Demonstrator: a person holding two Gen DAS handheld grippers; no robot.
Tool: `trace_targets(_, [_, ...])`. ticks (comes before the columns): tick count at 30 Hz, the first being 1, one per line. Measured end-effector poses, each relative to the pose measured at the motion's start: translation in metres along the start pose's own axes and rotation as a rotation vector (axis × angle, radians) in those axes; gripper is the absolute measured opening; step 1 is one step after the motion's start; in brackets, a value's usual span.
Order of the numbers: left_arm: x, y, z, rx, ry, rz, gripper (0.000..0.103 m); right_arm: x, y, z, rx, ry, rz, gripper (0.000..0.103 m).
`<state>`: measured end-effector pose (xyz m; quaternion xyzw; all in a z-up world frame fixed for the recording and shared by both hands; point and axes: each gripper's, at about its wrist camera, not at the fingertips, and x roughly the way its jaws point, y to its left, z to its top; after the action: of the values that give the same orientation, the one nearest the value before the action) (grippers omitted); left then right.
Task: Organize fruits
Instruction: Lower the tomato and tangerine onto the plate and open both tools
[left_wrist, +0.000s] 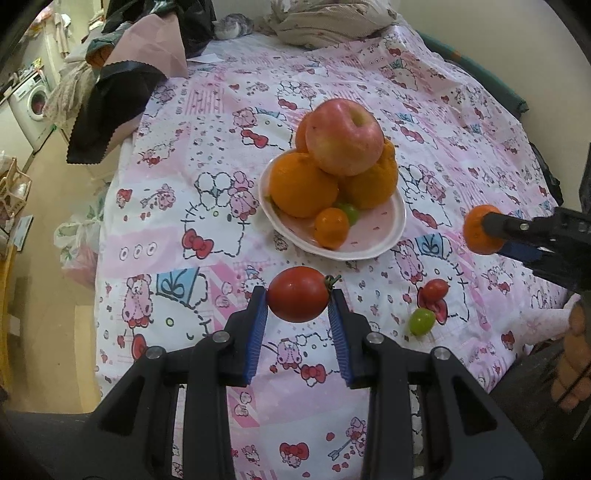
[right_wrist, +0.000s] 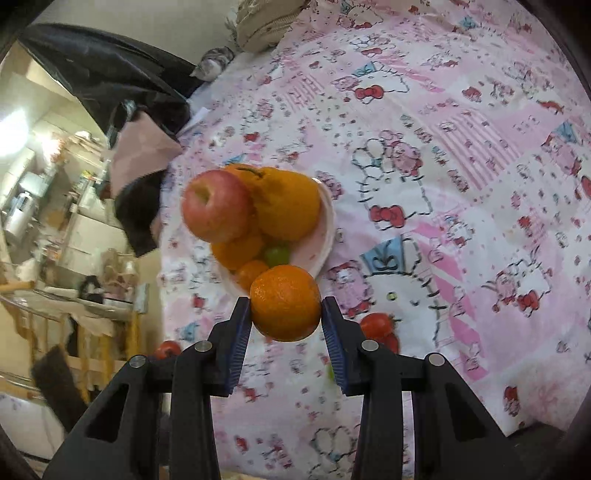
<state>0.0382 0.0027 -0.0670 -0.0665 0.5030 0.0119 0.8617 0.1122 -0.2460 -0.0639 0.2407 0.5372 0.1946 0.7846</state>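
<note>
My left gripper is shut on a red tomato, held above the patterned cloth in front of the pink plate. The plate carries a red apple on top of big oranges, a small mandarin and a green grape. My right gripper is shut on a mandarin, just before the plate; it shows at the right of the left wrist view. A small red tomato and a green grape lie on the cloth.
The bed is covered with a pink cartoon-print sheet. Dark and pink clothes are piled at its far left, a bundle of bedding at the far end. The bed edge drops to the floor on the left, with a bag there.
</note>
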Motion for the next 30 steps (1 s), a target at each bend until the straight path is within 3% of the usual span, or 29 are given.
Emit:
trace_targets(5, [-0.002, 0.004, 0.004, -0.02, -0.016, 0.012, 0.03, -0.012, 0.005, 0.004, 0.004, -0.025, 0.065, 0.041])
trace_targets(8, [-0.001, 0.007, 0.012, -0.068, 0.025, -0.03, 0.03, -0.019, 0.005, 0.011, 0.009, -0.037, 0.098, 0.041])
trace_targets(14, [-0.003, -0.002, 0.032, -0.062, 0.03, -0.049, 0.03, -0.019, 0.005, 0.027, -0.004, -0.037, 0.1, 0.041])
trace_targets(21, [0.024, -0.014, 0.058, -0.012, 0.089, -0.06, 0.03, 0.006, 0.001, 0.055, 0.001, 0.045, 0.087, 0.041])
trace_targets(30, [0.072, -0.043, 0.067, 0.047, 0.155, -0.074, 0.03, 0.084, -0.009, 0.065, 0.024, 0.225, 0.001, 0.041])
